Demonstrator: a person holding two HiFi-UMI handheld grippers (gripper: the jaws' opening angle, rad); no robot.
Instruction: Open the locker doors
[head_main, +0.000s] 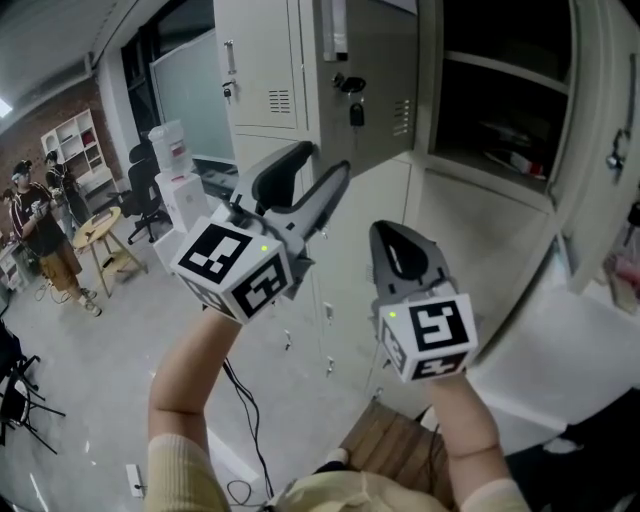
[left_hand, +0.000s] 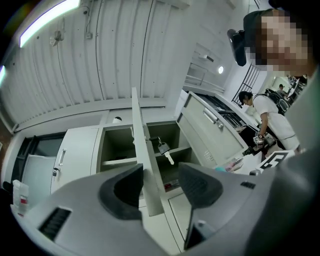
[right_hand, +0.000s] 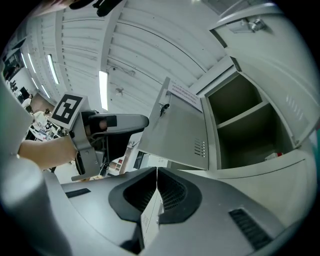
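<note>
Landmark: the middle locker door (head_main: 375, 90), which is swung open and seen edge-on from the left gripper view.

1. Far left of that door, in the room behind, a person (head_main: 38, 235) stands on the floor. A water dispenser (head_main: 172, 160) is closer to the lockers.
2. Just left of the door is a closed locker door (head_main: 262, 60) with a handle and vent slots.
3. The left gripper (head_main: 328, 160) is raised at the open door's free edge. Its fingers are spread, with the door's thin edge standing between them. The left pad (left_hand: 125, 189) is close beside the edge and the right pad (left_hand: 200, 186) is clearly apart from it, so there is no clamp on the door.
4. A key (head_main: 356, 113) hangs from the lock on the door's face.
5. The right gripper (head_main: 395, 240) is below and right of the door. Its fingers are pressed together at the tips and hold nothing.
6. Right of the door is the open compartment (head_main: 500, 60), which has a shelf (head_main: 505, 70) across it.
7. Further right, a second door (head_main: 600, 130) also stands open.
</note>
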